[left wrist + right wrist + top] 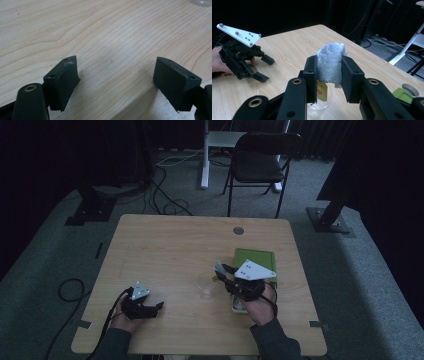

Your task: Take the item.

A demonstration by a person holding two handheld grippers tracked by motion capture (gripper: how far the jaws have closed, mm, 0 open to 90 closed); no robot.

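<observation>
Left gripper (159,306) low, jaws wide apart, right gripper (329,65) raised, jaws clamped

Your right claw (220,270) hovers above the clear cup (206,286), beside the green box (255,257) near the surface's (170,250) right edge; your left claw (159,306) rests near its front-left corner.

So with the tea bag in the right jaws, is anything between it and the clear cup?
Nothing visible. The tea bag hangs pinched in the right gripper just above the clear cup, its yellow tag dangling over the open mouth.
</observation>
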